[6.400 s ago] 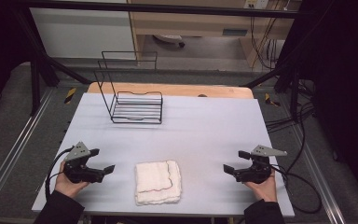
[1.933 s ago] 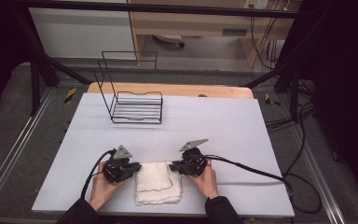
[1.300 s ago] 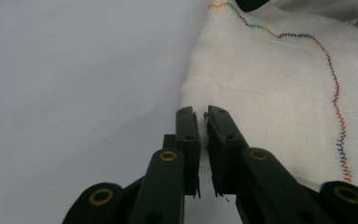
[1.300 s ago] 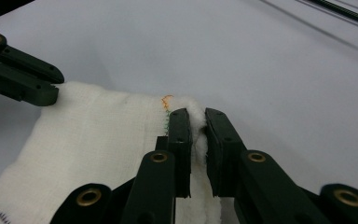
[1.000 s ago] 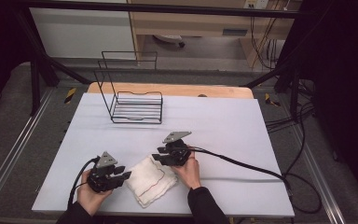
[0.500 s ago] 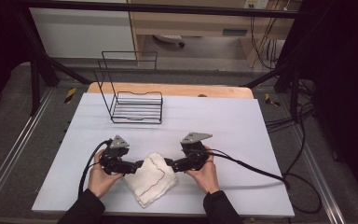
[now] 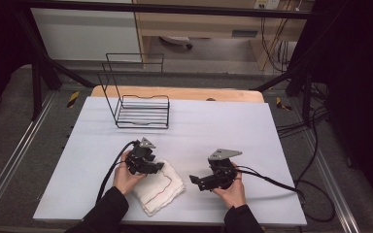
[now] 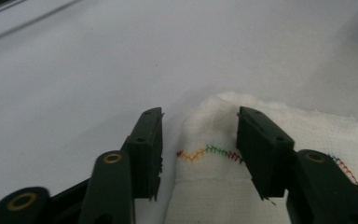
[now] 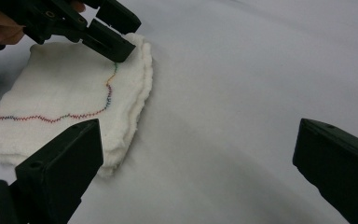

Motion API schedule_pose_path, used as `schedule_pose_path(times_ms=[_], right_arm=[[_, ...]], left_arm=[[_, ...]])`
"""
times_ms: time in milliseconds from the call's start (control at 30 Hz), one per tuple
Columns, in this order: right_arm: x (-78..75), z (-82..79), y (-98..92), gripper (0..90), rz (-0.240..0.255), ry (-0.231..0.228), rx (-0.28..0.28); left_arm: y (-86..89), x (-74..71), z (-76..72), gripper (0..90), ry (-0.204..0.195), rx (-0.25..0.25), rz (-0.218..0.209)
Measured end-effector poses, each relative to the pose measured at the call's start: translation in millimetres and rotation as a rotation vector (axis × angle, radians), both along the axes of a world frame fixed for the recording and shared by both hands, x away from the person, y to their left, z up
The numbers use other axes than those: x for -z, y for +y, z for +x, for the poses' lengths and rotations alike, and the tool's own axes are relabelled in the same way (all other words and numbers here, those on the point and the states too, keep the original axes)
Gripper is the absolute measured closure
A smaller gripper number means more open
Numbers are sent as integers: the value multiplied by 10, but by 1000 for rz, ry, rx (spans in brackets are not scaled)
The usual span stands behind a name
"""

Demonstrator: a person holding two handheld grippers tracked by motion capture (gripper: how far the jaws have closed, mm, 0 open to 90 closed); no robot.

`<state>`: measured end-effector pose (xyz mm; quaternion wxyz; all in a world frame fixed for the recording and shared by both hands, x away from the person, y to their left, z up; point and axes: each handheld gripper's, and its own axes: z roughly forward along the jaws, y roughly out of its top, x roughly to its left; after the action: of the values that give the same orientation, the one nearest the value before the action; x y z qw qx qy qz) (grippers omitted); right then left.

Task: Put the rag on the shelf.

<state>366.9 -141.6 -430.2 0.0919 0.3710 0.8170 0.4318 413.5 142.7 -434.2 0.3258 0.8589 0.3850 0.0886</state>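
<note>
A folded white cloth (image 7: 158,189) with a wavy coloured stitch line lies near the table's front edge. My left gripper (image 7: 158,167) is at the cloth's far left corner. Its jaws have just been closing, and in the left gripper view a bunched ridge of the cloth (image 8: 209,196) stands pinched between the left gripper (image 8: 199,114) pads. My right gripper (image 7: 196,182) rests just right of the cloth. Its jaws have just been opening, and in its own view the right gripper (image 9: 198,128) stands wide with bare table between the jaws. That view also shows the cloth (image 9: 60,88) and the left gripper (image 9: 116,46).
A black wire rack (image 7: 141,111) stands at the back left of the light grey table (image 7: 213,126). The right gripper's cable (image 7: 272,182) trails off to the right edge. A wooden board shows behind the table's far edge.
The right gripper has let go of the cloth and drawn away to the right and nearer the front. The left gripper has shifted right and closed on the cloth's corner.
</note>
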Motion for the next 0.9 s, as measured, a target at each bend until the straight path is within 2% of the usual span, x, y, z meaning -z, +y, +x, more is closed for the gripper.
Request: schedule_pose_path(times_ms=[100,267,367,400,533,667,800,900], right_arm=[[3,-25,-18,20,5,4,0],[-11,-32,-16,28,29,8,-5],[-11,-33,-8,33,47,13,-5],[-8,-36,-3,36,52,20,-4],[17,-34,37,41,63,36,-5],[39,-33,106,52,74,45,-19],[38,-19,209,74,75,43,-25],[43,1,334,96,95,45,-35]], left_arm=[[-4,12,20,650,23,3,-23],[-7,21,34,687,58,-1,-30],[-18,1,33,745,68,6,-12],[-21,-9,28,770,60,10,0],[-24,-23,-7,816,39,21,4],[50,-67,-40,829,13,12,-42],[172,-135,-80,833,-25,-12,-50],[288,-168,-114,835,-42,-48,-68]])
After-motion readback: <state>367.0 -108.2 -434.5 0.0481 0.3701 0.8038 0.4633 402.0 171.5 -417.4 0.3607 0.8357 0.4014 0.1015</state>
